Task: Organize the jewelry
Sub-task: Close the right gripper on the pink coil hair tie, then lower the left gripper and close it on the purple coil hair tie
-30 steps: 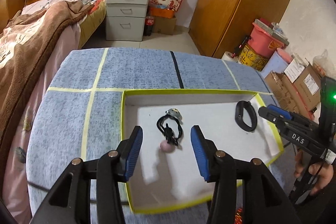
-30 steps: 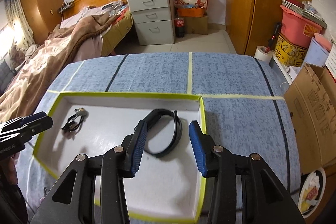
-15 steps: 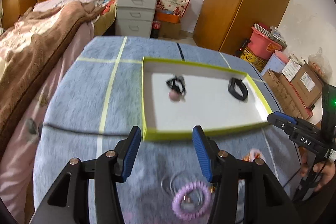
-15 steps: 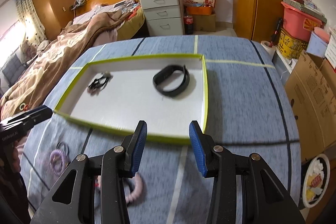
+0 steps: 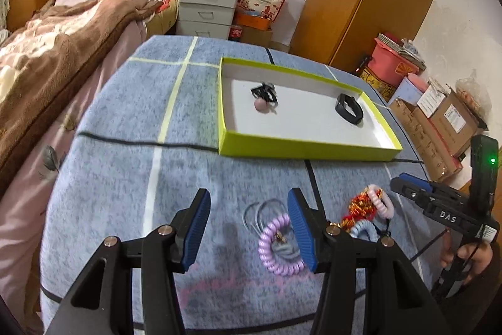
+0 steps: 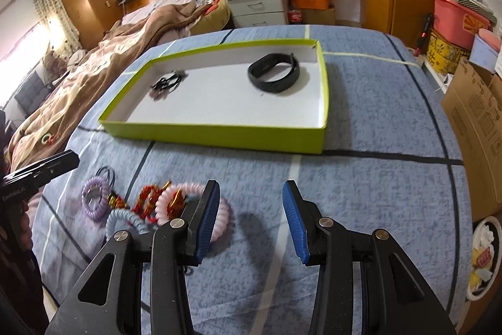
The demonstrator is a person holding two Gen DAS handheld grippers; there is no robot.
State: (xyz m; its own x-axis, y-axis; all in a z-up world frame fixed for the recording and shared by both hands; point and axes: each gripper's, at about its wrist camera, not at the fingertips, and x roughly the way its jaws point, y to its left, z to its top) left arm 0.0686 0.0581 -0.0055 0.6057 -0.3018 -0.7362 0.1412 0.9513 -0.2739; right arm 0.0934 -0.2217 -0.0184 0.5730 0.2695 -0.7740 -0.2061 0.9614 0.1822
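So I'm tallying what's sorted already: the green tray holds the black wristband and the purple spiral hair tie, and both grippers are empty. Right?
Not quite. The purple spiral hair tie lies on the blue cloth outside the green tray; the left wrist view shows it. The tray holds the black wristband and a black hair tie with a pink bead. Both grippers are empty.

Both the left gripper (image 5: pixel 248 225) and right gripper (image 6: pixel 249 218) tilt downward, jaws apart and empty.

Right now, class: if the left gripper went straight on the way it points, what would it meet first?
Probably the blue checked cloth. The left gripper stands open and empty, with bare cloth in most of the gap; the purple coil bracelet lies by its right finger, though depth is uncertain.
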